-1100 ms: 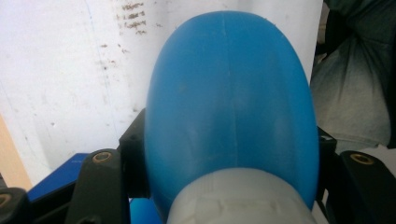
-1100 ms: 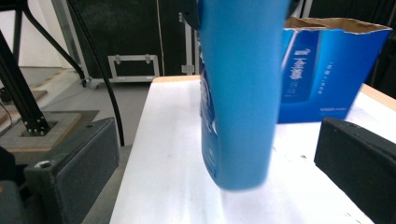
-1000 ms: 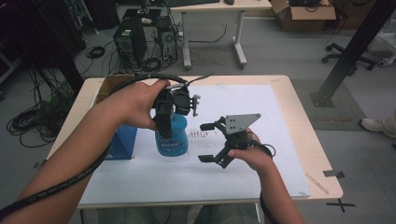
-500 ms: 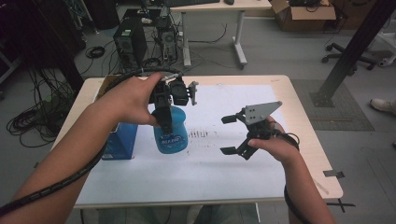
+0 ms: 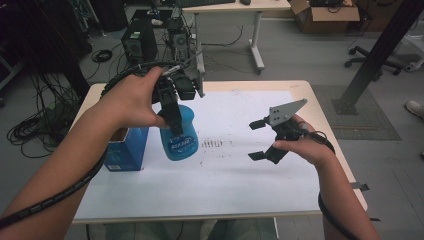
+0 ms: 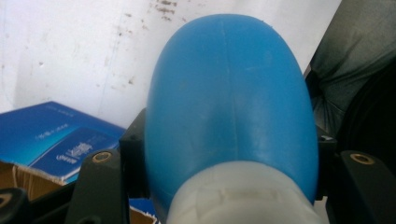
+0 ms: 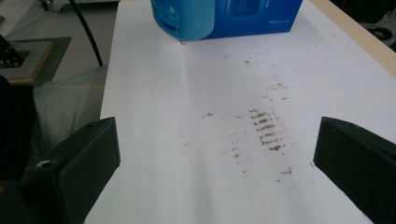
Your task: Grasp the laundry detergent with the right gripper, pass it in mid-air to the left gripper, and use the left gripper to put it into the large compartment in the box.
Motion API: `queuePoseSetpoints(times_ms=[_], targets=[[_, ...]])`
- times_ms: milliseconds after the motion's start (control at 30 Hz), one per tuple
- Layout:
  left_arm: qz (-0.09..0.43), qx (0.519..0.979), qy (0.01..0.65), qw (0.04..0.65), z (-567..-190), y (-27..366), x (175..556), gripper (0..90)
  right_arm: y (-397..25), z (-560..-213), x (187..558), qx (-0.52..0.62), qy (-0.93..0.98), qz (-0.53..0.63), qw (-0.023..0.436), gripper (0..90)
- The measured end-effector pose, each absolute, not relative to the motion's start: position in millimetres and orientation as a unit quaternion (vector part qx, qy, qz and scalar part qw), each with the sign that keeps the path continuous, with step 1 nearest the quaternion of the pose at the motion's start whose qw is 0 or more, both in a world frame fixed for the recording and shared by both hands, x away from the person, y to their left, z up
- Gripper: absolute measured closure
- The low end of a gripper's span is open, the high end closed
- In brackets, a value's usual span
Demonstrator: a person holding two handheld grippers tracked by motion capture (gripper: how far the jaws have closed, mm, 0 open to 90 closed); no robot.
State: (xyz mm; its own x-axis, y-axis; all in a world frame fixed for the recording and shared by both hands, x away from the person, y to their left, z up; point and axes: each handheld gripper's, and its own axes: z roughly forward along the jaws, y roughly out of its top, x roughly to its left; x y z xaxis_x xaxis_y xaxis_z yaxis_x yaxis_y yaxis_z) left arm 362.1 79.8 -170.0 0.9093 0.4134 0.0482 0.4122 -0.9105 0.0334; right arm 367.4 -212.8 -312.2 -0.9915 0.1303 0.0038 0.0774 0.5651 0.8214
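Note:
My left gripper (image 5: 173, 116) is shut on the neck of a blue plastic bottle (image 5: 180, 136) with a white collar, held slightly tilted at the table's left middle. Its base is close to the white paper; I cannot tell whether it touches. In the left gripper view the bottle (image 6: 229, 93) bulges between the two black jaws of that gripper (image 6: 229, 161). My right gripper (image 5: 254, 141) stands open to the bottle's right, well apart from it, with nothing between its fingers. The right gripper view has the open gripper (image 7: 219, 156) over the paper and the bottle (image 7: 187, 18) far off.
A blue cardboard box (image 5: 122, 150) stands just left of the bottle, also seen as the box (image 6: 56, 140) and the box (image 7: 261, 16). A white paper sheet (image 5: 230, 185) covers the table, with brown smudges (image 7: 266, 130) between the grippers. Cables, computer cases and desks lie beyond the table.
My right gripper has moved to the right, away from the bottle, and stayed open. The left gripper has raised and tilted the bottle a little.

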Motion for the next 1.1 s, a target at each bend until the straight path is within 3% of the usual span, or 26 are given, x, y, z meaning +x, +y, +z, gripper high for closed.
queuePoseSetpoints(times_ms=[1100], targets=[[0.041,0.89,0.453,0.037,-119.9,139.7,393.5,38.4,-221.0,-314.0,392.7,0.061,0.925,0.374,0.003,1.5]])
